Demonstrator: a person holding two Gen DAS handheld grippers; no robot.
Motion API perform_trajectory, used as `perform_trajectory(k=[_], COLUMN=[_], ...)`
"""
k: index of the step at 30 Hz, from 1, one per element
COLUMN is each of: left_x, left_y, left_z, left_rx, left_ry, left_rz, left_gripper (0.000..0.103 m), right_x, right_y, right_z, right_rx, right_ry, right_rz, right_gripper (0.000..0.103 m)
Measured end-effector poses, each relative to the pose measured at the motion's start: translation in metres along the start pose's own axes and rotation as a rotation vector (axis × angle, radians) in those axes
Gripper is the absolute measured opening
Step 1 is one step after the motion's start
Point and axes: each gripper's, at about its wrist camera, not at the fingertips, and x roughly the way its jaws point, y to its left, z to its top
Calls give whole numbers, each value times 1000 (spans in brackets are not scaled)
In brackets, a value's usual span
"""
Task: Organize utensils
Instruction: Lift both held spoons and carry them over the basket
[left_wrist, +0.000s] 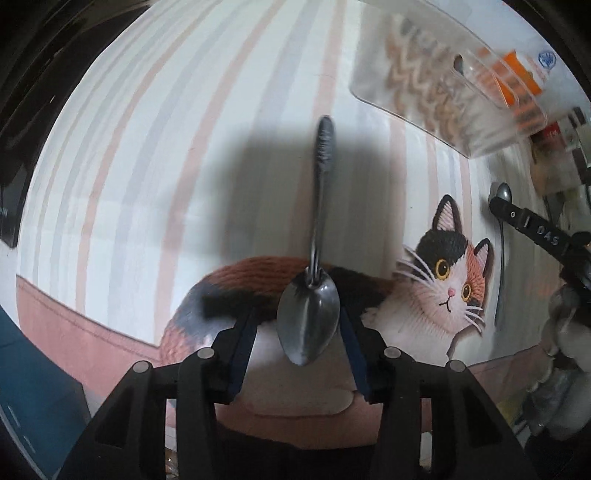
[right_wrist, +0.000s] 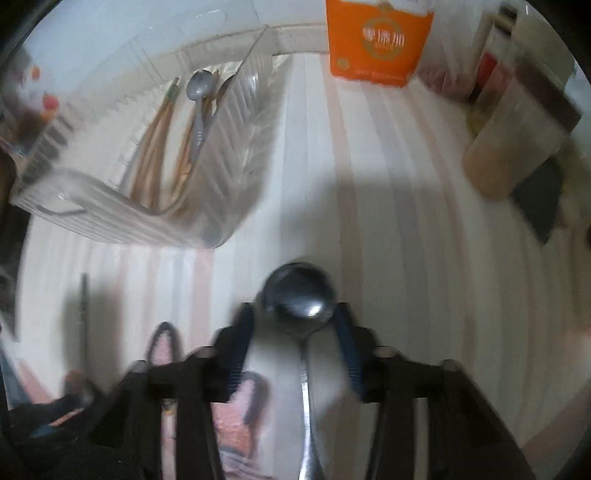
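In the left wrist view a metal spoon (left_wrist: 310, 317) with a dark patterned handle lies on the mat, its bowl between the fingers of my left gripper (left_wrist: 298, 319); the jaws stand apart around it. In the right wrist view my right gripper (right_wrist: 298, 317) has its jaws around the round bowl of a second metal spoon (right_wrist: 301, 295), whose handle runs back under the camera. That gripper and spoon (left_wrist: 503, 236) also show at the right of the left wrist view. A clear plastic organizer (right_wrist: 229, 147) holds chopsticks (right_wrist: 155, 147) and a grey spoon (right_wrist: 197, 96).
A striped mat with a calico cat picture (left_wrist: 450, 269) covers the table. An orange box (right_wrist: 380, 40) stands at the back, a clear canister (right_wrist: 517, 125) at the right. The organizer also shows at the upper right of the left wrist view (left_wrist: 443, 85).
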Motion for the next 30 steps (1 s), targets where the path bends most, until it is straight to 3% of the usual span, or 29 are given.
perform_trajectory(k=[1,2,5,10,12,14,18,20,21,22,26,30], left_x=[-1,-3,-7,1,6,10,18,15,23,28,28,-7], left_y=[5,8,15,-17,-24,-31,-54,-73,-84,-94,-101,-75], left_z=[0,-2,-7,-16,-13,-9,1,-1,4,9,9,3], left_rx=[-2,-1,15,59,71,79,113,137,148,168,177,167], left_ry=[1,1,6,34,30,34,27,18,15,3,9,-21], left_rz=[-5,-8,-6,3,10,12,62,94,116,144,140,145], left_gripper=[43,43,43,43,47,56,57,54,48,32,32,32], right_x=[0,-1,-2,-11,-17,-22,-29,-32,-33,-34,-41,-49], right_y=[1,1,-2,-19,-26,-34,-40,-40,-40,-40,-38,-37], right_z=[-1,-2,-6,-27,-39,-50,-66,-70,-71,-71,-72,-66], right_rx=[-2,-1,15,48,74,108,126,125,125,127,121,117], right_ry=[-7,-1,16,49,61,79,96,95,95,94,85,70], right_rz=[-17,-5,18,85,121,154,176,177,176,176,182,195], right_gripper=[18,5,4,3,2,2,1,1,1,1,1,1])
